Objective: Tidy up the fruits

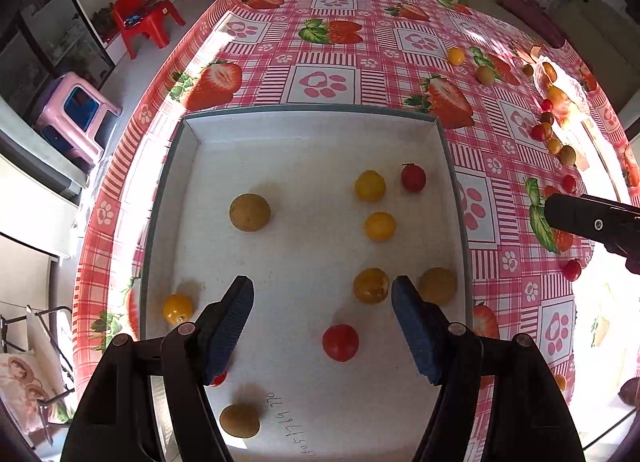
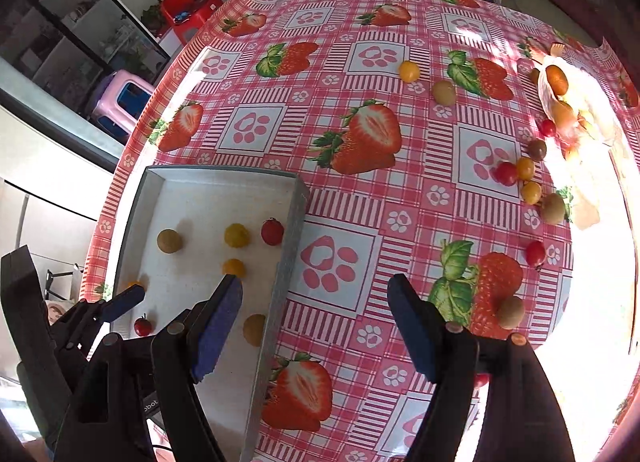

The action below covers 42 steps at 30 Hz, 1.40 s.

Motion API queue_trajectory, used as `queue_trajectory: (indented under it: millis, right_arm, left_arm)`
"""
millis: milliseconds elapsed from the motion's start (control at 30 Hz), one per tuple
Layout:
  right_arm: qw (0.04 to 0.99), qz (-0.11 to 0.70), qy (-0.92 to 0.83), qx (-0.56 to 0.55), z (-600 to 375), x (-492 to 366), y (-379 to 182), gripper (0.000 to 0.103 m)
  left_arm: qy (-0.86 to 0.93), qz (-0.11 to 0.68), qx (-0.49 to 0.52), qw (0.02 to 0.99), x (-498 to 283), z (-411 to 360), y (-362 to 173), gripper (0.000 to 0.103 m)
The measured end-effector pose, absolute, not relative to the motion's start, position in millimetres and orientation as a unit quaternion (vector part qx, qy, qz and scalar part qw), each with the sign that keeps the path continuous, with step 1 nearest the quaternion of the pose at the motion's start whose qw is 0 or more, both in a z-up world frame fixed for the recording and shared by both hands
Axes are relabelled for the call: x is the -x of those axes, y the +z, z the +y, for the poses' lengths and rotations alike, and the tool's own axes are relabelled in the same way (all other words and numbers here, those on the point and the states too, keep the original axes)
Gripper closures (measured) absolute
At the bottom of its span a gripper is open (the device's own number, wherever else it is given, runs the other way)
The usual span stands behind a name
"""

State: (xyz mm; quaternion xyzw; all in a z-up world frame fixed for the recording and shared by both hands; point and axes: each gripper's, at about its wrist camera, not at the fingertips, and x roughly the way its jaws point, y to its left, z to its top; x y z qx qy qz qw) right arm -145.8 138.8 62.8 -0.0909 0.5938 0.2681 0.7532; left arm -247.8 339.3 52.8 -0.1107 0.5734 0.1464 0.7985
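A white shallow box [image 1: 312,117] sits on the strawberry tablecloth and holds several small fruits: red tomatoes [image 1: 340,342], yellow ones [image 1: 370,185] and brown-green ones [image 1: 249,212]. My left gripper [image 1: 322,302] is open and empty above the box. My right gripper [image 2: 316,302] is open and empty over the cloth, just right of the box [image 2: 294,221]. More loose fruits [image 2: 506,173] lie scattered at the right of the table, one brown-green fruit [image 2: 511,312] near my right finger.
A clear plastic bag [image 2: 560,101] with orange fruits lies at the far right in sun glare. The table edge curves at left; red and pink stools [image 1: 80,113] stand on the floor beyond. My right gripper's body [image 1: 592,221] shows in the left wrist view.
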Motion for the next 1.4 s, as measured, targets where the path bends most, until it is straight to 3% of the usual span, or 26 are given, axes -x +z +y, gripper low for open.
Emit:
queue_trajectory:
  millis: [300,533,967,1300,1400]
  right_arm:
    - [0.763,0.625,0.16,0.052,32.3,126.3,46.5,0.025]
    - [0.753,0.639,0.156,0.018,8.8,105.9,33.8,0.026]
    - [0.742,0.637,0.209,0.023,10.5,52.3,19.7,0.054]
    - [0.73,0.634,0.254,0.031,20.6,32.9,10.6,0.059]
    - [0.727,0.634,0.262,0.039,26.3,28.9,9.3,0.068]
  left_arm:
    - [0.068,0.576,0.082,0.811,226.4,266.4,66.6,0.031]
    - [0.023,0.585,0.076,0.807,216.4,206.6,59.6,0.031]
    - [0.004,0.568,0.1,0.817,186.8,149.2,40.6,0.031]
    - [0.009,0.571,0.098,0.815,159.4,132.4,22.6,0.031]
    - [0.009,0.575,0.091,0.813,157.1,127.7,18.3,0.031]
